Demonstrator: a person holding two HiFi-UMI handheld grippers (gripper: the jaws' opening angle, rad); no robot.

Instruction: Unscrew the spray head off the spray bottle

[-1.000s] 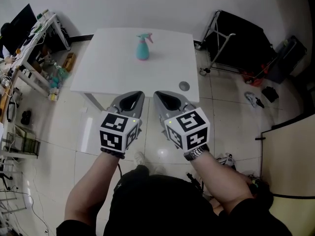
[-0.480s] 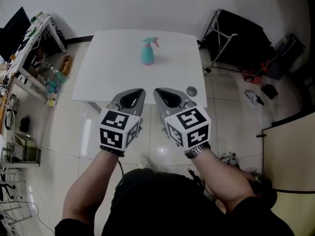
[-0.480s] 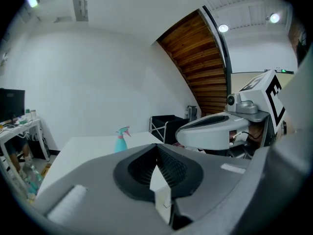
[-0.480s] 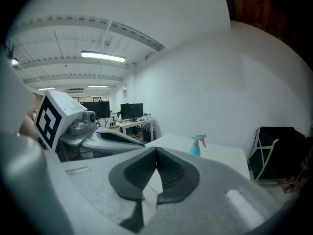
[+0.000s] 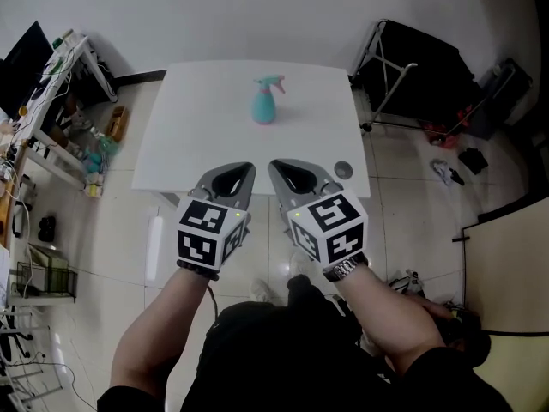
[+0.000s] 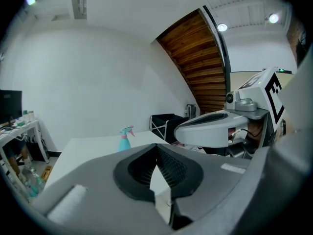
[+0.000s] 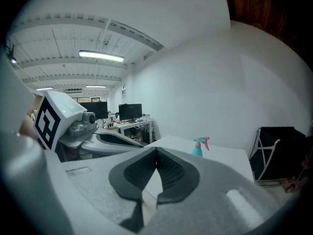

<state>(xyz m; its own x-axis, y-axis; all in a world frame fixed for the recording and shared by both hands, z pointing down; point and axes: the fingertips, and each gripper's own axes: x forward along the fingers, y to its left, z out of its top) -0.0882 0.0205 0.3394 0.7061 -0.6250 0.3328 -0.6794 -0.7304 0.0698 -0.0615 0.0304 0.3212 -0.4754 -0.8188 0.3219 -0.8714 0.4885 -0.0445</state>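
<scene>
Spray bottle (image 5: 264,101) — just one — on table (image 5: 197,131); two hand-held grippers (image 5: 244,168) (image 5: 277,165), both closed.

Worktop: the white worktop (image 5: 197,136) lies open across nearly all its surface.
Obstacles on it: the spray bottle (image 5: 265,101) stands upright at the middle, toward the far edge; a small grey disc (image 5: 343,170) lies at the near right corner.
Front approach: bare surface runs from the near edge to the bottle.
Bottle's flanks: free room on both sides.
Left: a cluttered desk (image 5: 64,75) stands apart, with floor between.
Right: a black cart (image 5: 420,67) stands near the far corner.
Grippers: left gripper (image 5: 238,170) and right gripper (image 5: 281,168), jaws closed, are side by side at the near edge, with a narrow gap between them.
</scene>
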